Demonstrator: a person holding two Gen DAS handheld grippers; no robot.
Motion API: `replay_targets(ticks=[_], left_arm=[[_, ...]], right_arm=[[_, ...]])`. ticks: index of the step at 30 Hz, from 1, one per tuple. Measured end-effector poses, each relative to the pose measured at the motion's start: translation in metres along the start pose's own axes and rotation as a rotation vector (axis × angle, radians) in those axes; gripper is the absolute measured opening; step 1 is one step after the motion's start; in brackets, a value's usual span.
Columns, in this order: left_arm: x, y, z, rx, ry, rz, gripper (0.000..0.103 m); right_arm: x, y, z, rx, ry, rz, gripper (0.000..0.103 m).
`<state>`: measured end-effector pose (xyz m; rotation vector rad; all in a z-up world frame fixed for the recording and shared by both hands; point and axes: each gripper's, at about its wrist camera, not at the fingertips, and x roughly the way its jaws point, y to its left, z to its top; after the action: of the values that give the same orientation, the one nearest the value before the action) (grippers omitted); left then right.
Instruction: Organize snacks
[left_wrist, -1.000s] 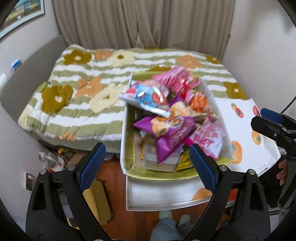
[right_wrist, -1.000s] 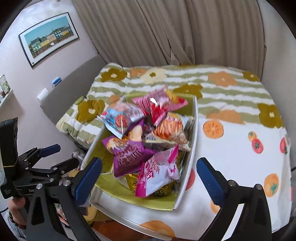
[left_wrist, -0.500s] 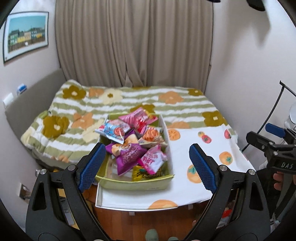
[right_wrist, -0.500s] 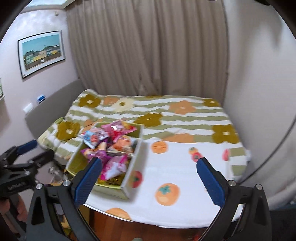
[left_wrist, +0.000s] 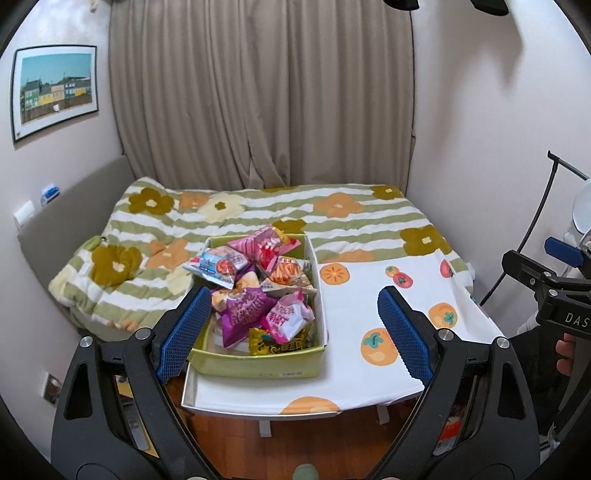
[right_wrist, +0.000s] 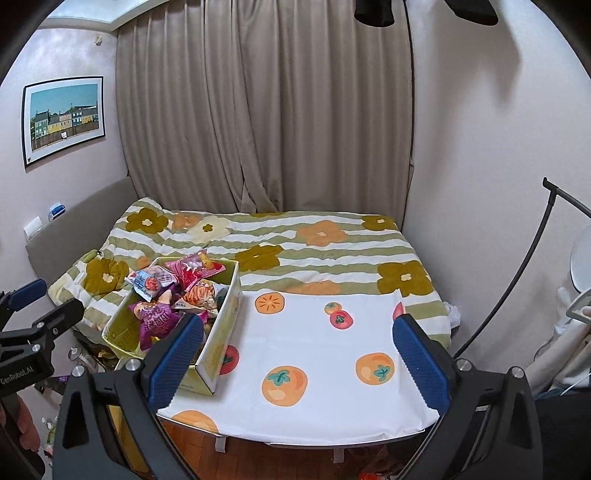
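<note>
Well, both the left gripper (left_wrist: 291, 328) and right gripper (right_wrist: 297, 354) gape empty above the table (right_wrist: 314, 369); snack box (left_wrist: 258, 363) contents half-buried, lower packets unreadable

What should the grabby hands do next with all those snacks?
Probably bring the right gripper toward the snack box and pick the top pink bag. Both grippers are open and holding nothing, the snacks are heaped in the box, and the tablecloth beside it looks bare.
</note>
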<state>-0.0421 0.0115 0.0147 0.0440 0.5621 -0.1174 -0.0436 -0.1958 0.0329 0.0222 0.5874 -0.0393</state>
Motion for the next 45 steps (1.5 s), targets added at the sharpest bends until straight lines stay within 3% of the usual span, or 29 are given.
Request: replay_targets(ticks=[45], left_arm=[[0.014, 0.007, 0.009, -0.008, 0.007, -0.027, 0.094]], right_arm=[[0.006, -0.005, 0.002, 0.016, -0.003, -0.020, 0.102]])
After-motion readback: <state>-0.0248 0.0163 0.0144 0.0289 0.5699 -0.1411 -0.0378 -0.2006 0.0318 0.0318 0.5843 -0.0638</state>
